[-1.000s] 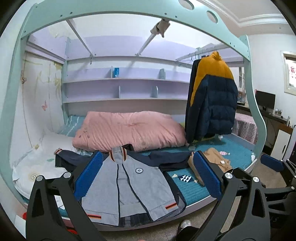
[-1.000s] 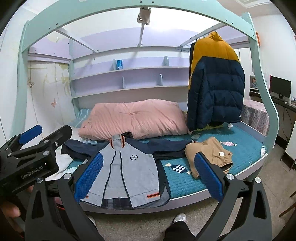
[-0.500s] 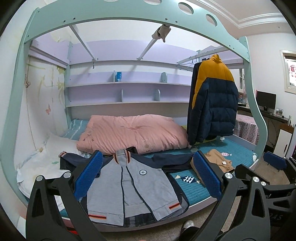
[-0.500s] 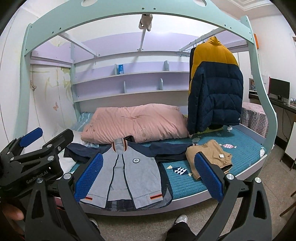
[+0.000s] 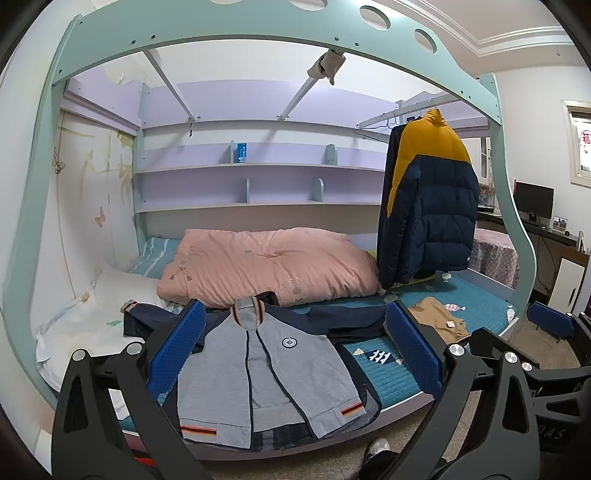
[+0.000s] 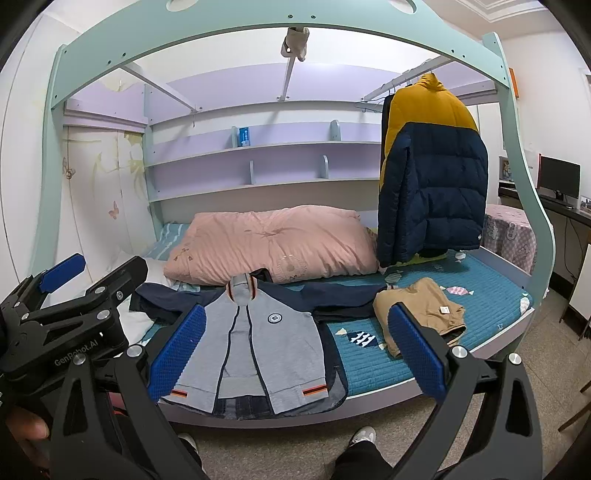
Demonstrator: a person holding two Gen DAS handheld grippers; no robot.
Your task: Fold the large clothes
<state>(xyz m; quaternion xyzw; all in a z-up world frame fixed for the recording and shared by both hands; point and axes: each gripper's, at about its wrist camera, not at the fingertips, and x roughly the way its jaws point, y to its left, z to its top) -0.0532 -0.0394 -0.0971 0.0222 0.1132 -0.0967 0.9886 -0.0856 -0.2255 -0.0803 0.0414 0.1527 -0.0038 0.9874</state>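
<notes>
A grey jacket with navy sleeves (image 5: 273,365) lies flat and face up at the front edge of the bed, sleeves spread to both sides; it also shows in the right wrist view (image 6: 266,339). My left gripper (image 5: 295,354) is open and empty, held back from the bed in front of the jacket. My right gripper (image 6: 291,354) is open and empty, also short of the bed. The left gripper's body (image 6: 74,317) shows at the left of the right wrist view.
A tan folded garment (image 6: 421,314) lies on the teal mattress (image 6: 487,295) right of the jacket. A pink quilt (image 5: 266,266) lies behind. A yellow and navy puffer coat (image 6: 432,177) hangs at right. The bunk frame (image 5: 258,22) arches overhead. My shoes (image 6: 362,435) stand on the floor.
Both grippers have pulled back and risen a little from the bed; more of the bunk arch shows. The jacket has not moved.
</notes>
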